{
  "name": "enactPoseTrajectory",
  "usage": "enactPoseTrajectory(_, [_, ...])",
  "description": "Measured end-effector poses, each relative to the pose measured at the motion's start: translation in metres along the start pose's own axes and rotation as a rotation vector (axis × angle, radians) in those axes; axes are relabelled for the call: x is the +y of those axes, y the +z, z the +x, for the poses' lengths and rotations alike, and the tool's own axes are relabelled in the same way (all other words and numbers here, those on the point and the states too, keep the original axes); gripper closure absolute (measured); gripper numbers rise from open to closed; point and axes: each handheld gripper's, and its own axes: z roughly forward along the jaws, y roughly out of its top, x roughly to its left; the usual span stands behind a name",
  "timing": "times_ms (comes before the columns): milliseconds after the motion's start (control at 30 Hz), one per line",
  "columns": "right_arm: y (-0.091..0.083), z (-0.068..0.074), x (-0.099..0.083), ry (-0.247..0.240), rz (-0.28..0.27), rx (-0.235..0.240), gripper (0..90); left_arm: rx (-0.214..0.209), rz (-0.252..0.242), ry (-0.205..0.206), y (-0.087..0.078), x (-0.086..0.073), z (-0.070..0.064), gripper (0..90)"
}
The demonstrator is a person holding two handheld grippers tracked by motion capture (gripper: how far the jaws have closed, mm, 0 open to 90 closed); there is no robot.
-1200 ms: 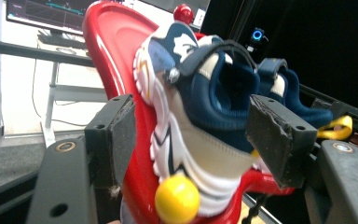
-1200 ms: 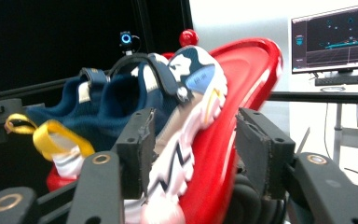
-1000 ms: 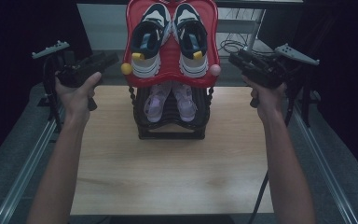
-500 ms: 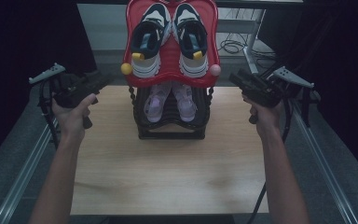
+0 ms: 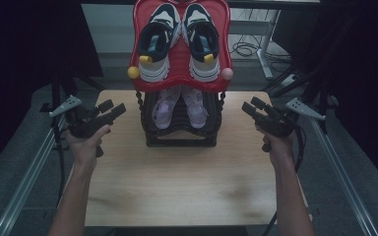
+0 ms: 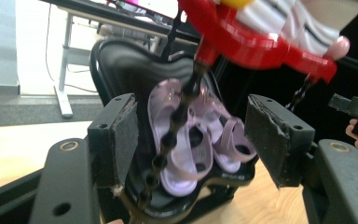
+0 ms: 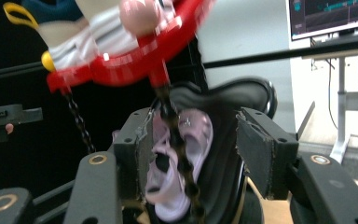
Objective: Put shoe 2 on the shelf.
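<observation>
We are flanking the shoe rack (image 5: 179,98) on the table (image 5: 177,196), its red top shelf (image 5: 181,64) carrying sneakers (image 5: 158,44) and, below it, the black shelf (image 6: 135,74) carrying purple sandals (image 5: 177,105). Our left gripper (image 5: 112,108) and right gripper (image 5: 250,105) are both hanging beside the rack with jaws spread and empty. Probably nothing is taken yet; reaching for the sandals is all still ahead.

A red upper shelf (image 5: 182,73) is carried on black beaded posts (image 6: 175,135), with a yellow knob (image 5: 133,73) toward the black left gripper (image 5: 109,109) and a pink knob (image 5: 227,73) toward the black right gripper (image 5: 251,106). White, navy and striped sneakers (image 5: 177,42) with yellow pull tabs are seen above; pale lilac sandals (image 5: 179,105) on a black lower shelf (image 5: 179,130). Light wood-grain table (image 5: 177,182).
</observation>
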Motion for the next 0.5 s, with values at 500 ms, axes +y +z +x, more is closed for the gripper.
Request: enactPoseTrajectory(500, [0.006,0.009,-0.060,0.023,0.080,-0.001,44.8,-0.005,0.082,-0.036,0.008,-0.058,0.005,35.3])
